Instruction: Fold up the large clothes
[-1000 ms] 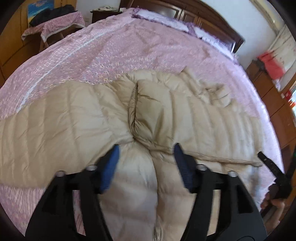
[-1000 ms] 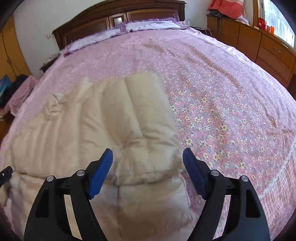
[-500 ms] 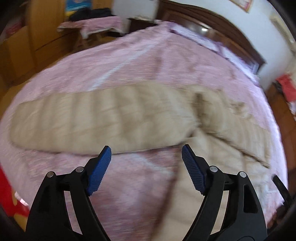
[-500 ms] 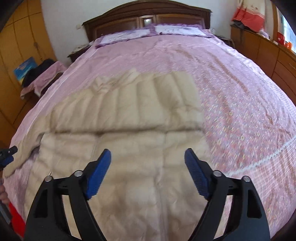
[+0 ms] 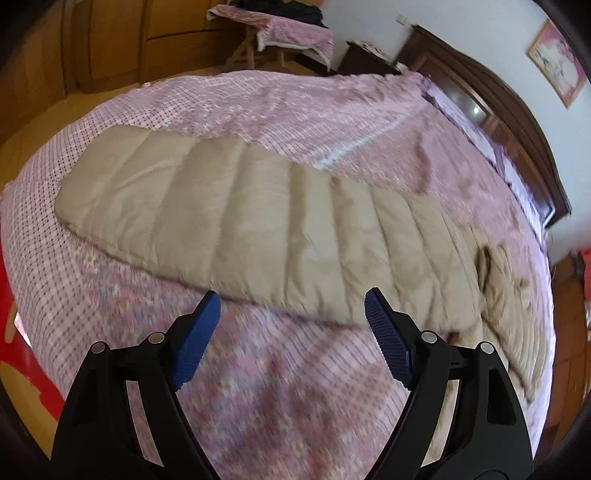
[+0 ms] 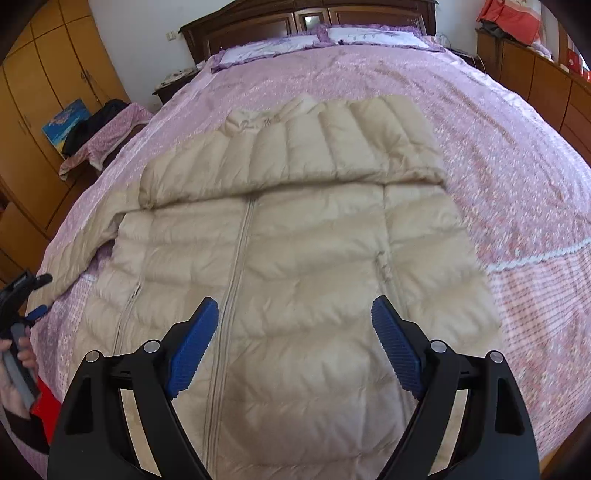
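Both grippers are held wide apart and empty above a beige down jacket (image 6: pixel 295 280) spread front-up on a bed covered by a pink floral bedspread (image 6: pixel 517 192). The left gripper (image 5: pixel 291 328) is seen with its blue pads (image 5: pixel 194 347) splayed, nothing caught between them; it is poised over bare bedspread (image 5: pixel 258 387) just short of the jacket's outstretched sleeve (image 5: pixel 229 218), which is laid flat toward the bed's edge. The right gripper (image 6: pixel 293 332) is likewise spread open and is held over the lower front of the jacket, the central zipper (image 6: pixel 236 266) running just beside its left pad (image 6: pixel 190 350). The other sleeve (image 6: pixel 295 158) is shown folded across the chest. At the left edge of the right wrist view, the left gripper (image 6: pixel 22 299) is seen gripped in the person's hand (image 6: pixel 14 373), tilted toward the sleeve. A dark wooden headboard (image 6: pixel 310 14) is visible beyond the pillows (image 6: pixel 321 40).
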Tool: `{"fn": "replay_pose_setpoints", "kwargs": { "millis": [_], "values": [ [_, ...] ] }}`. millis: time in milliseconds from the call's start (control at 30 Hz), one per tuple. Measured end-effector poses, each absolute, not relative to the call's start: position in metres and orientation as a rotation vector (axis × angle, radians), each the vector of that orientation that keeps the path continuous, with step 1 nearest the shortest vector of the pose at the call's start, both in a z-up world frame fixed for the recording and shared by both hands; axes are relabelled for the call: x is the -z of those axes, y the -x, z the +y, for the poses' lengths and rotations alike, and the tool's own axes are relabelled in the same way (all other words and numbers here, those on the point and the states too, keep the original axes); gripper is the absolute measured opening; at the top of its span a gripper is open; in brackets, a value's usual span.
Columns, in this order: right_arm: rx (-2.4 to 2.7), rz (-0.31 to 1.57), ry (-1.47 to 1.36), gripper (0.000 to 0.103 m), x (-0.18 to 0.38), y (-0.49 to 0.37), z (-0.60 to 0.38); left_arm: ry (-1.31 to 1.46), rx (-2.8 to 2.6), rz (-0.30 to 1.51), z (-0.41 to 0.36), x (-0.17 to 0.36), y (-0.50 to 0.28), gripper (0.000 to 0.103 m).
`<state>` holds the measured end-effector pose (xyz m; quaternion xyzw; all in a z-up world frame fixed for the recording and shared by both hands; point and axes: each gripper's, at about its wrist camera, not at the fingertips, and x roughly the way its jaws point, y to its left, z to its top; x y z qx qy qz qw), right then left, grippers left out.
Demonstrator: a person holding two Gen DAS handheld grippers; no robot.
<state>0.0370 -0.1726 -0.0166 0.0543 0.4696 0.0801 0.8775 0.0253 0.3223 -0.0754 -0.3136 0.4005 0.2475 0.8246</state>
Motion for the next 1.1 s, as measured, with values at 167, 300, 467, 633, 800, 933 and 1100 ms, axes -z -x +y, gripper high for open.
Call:
{"fn": "replay_pose_setpoints", "kwargs": {
  "millis": [167,300,467,633,800,933,1100],
  "values": [
    [-0.158,0.997,-0.103,0.083,0.019,-0.033,-0.169,0.714,-0.540,0.852,0.347,0.092,-0.036,0.080],
    [-0.151,0.998,-0.110,0.083,0.019,-0.028,-0.169,0.720,-0.553,0.856,0.357,0.106,-0.047,0.080],
    [-0.144,0.999,-0.108,0.083,0.020,-0.024,-0.172,0.579,-0.563,0.882,0.347,0.109,-0.061,0.080],
    [-0.142,1.010,-0.118,0.083,0.026,-0.024,-0.176,0.547,-0.578,0.874,0.349,0.109,-0.066,0.075],
    [-0.145,1.020,-0.121,0.083,0.030,-0.025,-0.177,0.518,-0.622,0.879,0.350,0.105,-0.070,0.060],
    [-0.144,1.028,-0.130,0.083,0.034,-0.027,-0.178,0.443,-0.617,0.875,0.341,0.098,-0.077,0.035],
    [-0.150,1.029,-0.140,0.083,0.035,-0.028,-0.181,0.383,-0.575,0.844,0.328,0.078,-0.079,0.010]
  ]
}}
